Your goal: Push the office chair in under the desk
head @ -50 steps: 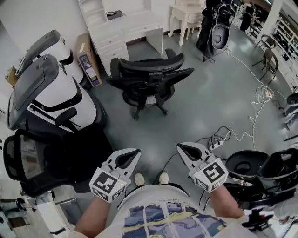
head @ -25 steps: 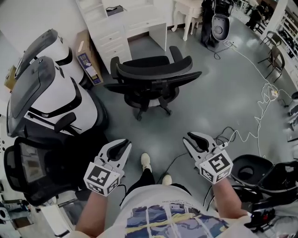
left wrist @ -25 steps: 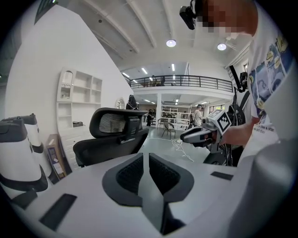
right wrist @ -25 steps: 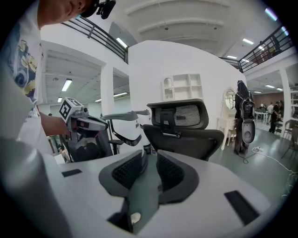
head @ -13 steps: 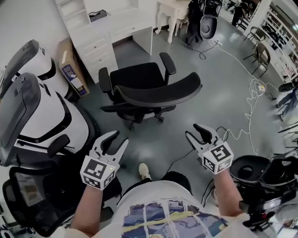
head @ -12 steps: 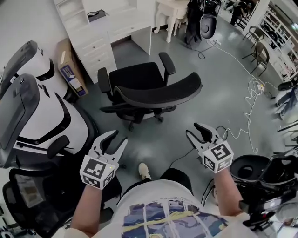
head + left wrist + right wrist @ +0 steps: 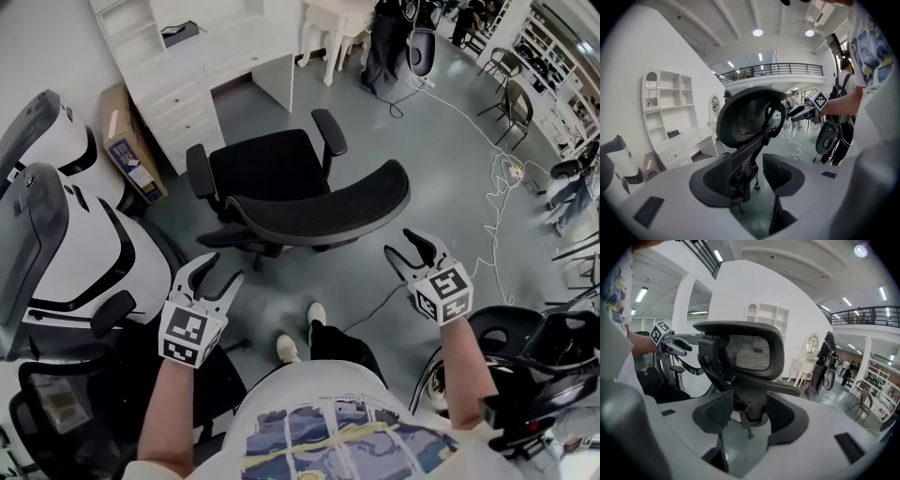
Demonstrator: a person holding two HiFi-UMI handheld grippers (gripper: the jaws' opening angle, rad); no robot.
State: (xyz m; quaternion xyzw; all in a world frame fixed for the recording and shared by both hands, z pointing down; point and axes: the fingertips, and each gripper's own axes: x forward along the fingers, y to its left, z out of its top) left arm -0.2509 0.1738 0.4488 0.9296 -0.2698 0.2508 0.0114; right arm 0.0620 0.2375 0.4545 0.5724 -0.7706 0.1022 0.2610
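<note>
A black mesh office chair (image 7: 319, 202) stands on the grey floor with its backrest toward me and its seat (image 7: 267, 161) facing the white desk (image 7: 220, 56). My left gripper (image 7: 217, 270) hangs just short of the backrest's left end, its jaws opening with nothing between them. My right gripper (image 7: 405, 246) is off the backrest's right end, jaws opening too and empty. The left gripper view has the backrest (image 7: 750, 115) beyond the left gripper (image 7: 757, 173). In the right gripper view the backrest (image 7: 740, 350) stands past the right gripper (image 7: 743, 416). Neither gripper touches the chair.
Large white and black pod chairs (image 7: 66, 225) crowd the left side, with a cardboard box (image 7: 127, 150) by the desk drawers. White cables (image 7: 487, 187) trail over the floor at right, near black chair bases (image 7: 525, 337). The person's feet (image 7: 295, 342) stand behind the chair.
The person has stepped closer, so the chair is larger and nearer. Both grippers went from shut to open and moved forward toward the ends of the backrest.
</note>
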